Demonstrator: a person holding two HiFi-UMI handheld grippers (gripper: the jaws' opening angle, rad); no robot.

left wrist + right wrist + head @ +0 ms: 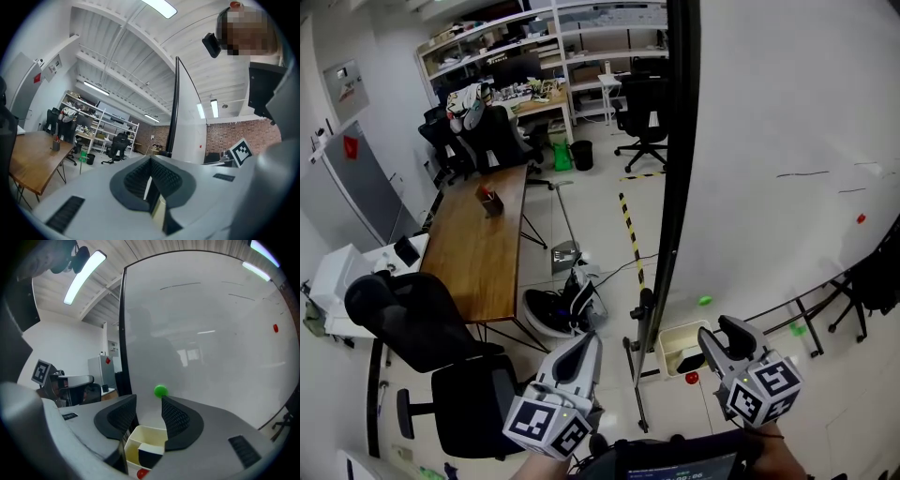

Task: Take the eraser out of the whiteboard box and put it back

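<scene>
The whiteboard (pixel 787 112) fills the right of the head view, upright in a black frame. It carries a few faint pen strokes.

The cream whiteboard box (pixel 667 342) hangs at the board's lower left corner, beside the frame.

The right hand-held gripper (pixel 722 336) points at this box. In the right gripper view its jaws stand well apart, with the box's (pixel 149 435) open top between and just beyond them. The pads press on nothing.

The left hand-held gripper (pixel 589 342) is held left of the frame, clear of the board. Its jaws are pressed together with nothing between them.

The eraser (pixel 149 458), a dark block, sits inside a compartment of the box.

A green magnet (pixel 161 391) sticks to the board above the box. A red magnet (pixel 691 378) sits just below it.
</scene>
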